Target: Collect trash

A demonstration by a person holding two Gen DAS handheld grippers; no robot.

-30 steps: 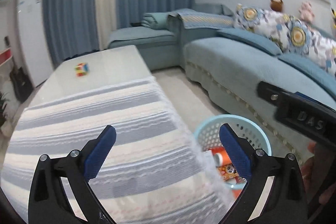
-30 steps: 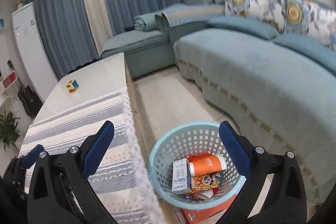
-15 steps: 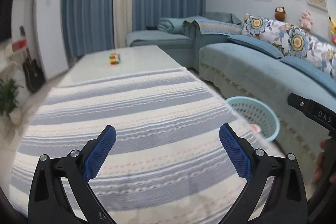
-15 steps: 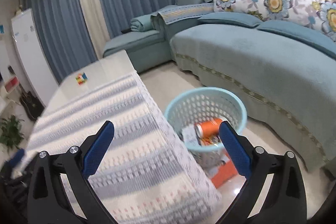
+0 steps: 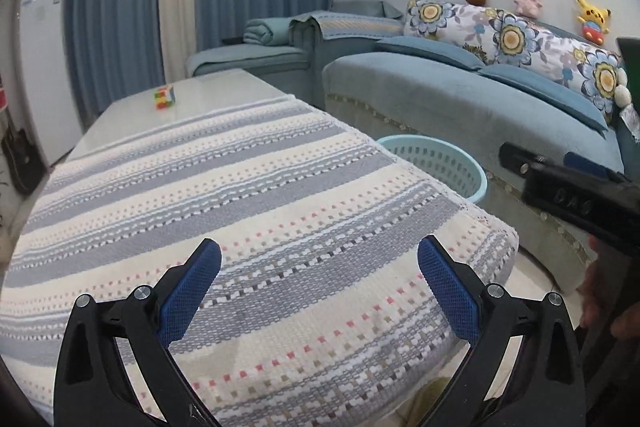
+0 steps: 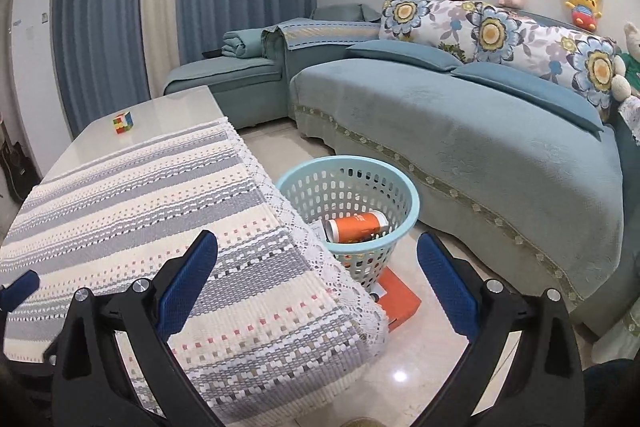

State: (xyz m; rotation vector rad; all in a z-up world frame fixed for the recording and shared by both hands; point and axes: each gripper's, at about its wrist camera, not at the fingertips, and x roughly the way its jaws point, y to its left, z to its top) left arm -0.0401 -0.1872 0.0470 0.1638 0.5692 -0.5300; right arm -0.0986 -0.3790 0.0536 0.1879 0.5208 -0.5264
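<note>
Both grippers hung wide open and empty above the striped cloth.
The orange box, wedged under the basket on the right, risked being missed or tipping it.

A Rubik's cube sits on the bare far end of the desk, beyond the striped cloth. Floral cushions line the blue sofa; a Pikachu plush perches on its back.

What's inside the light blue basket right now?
In the right wrist view, the light blue basket holds an orange can lying on its side, with a white pack edge beside it. Anything deeper is hidden by the can, the basket wall and the tablecloth.
</note>
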